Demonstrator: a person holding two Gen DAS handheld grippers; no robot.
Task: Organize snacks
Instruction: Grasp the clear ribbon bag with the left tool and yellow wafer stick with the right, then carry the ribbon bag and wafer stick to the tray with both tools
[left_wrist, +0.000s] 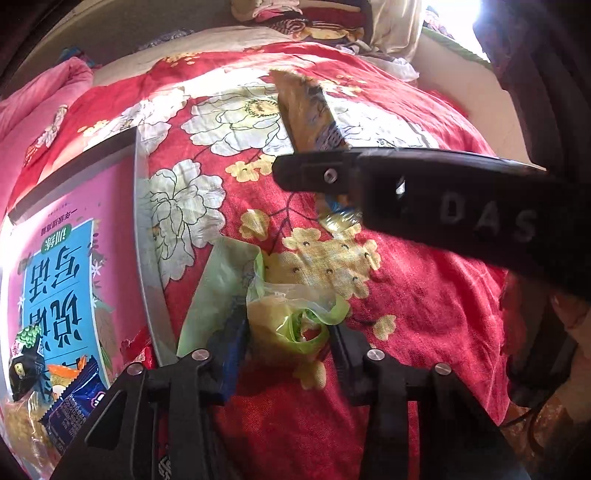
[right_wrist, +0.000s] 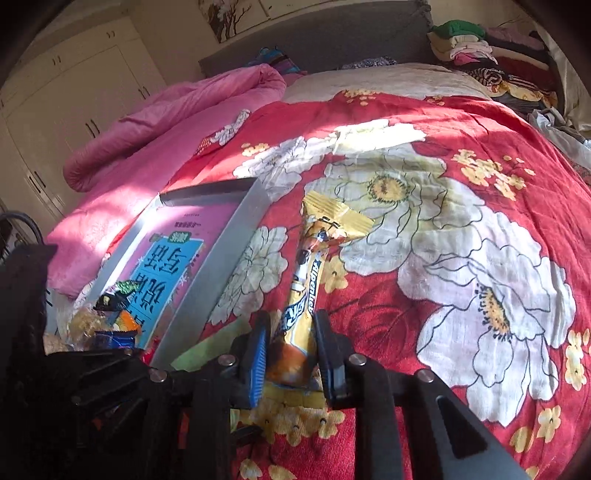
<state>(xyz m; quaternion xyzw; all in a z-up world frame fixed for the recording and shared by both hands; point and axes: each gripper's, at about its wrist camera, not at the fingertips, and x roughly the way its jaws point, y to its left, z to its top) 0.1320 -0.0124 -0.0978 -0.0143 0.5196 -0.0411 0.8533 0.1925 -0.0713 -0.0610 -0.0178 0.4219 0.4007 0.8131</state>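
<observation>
My left gripper (left_wrist: 286, 334) is shut on a clear snack packet with light green trim (left_wrist: 291, 317), held low over the red floral bedspread. My right gripper (right_wrist: 291, 339) is shut on a long yellow Alpenliebe candy packet (right_wrist: 306, 280). The packet points away along the fingers. In the left wrist view the right gripper crosses the upper right as a black bar, with the yellow packet (left_wrist: 306, 110) sticking up past it. A grey tray (right_wrist: 221, 266) lies to the left on the bed; it also shows in the left wrist view (left_wrist: 147, 236). The tray holds a pink and blue book and several small snack packets (left_wrist: 70, 402) at its near end.
A light green flat wrapper (left_wrist: 218, 288) lies on the bedspread beside the tray's edge. A rolled pink quilt (right_wrist: 166, 122) lies at the far left of the bed. Folded clothes (right_wrist: 480, 51) are stacked at the headboard, far right. White cupboards stand beyond the bed's left side.
</observation>
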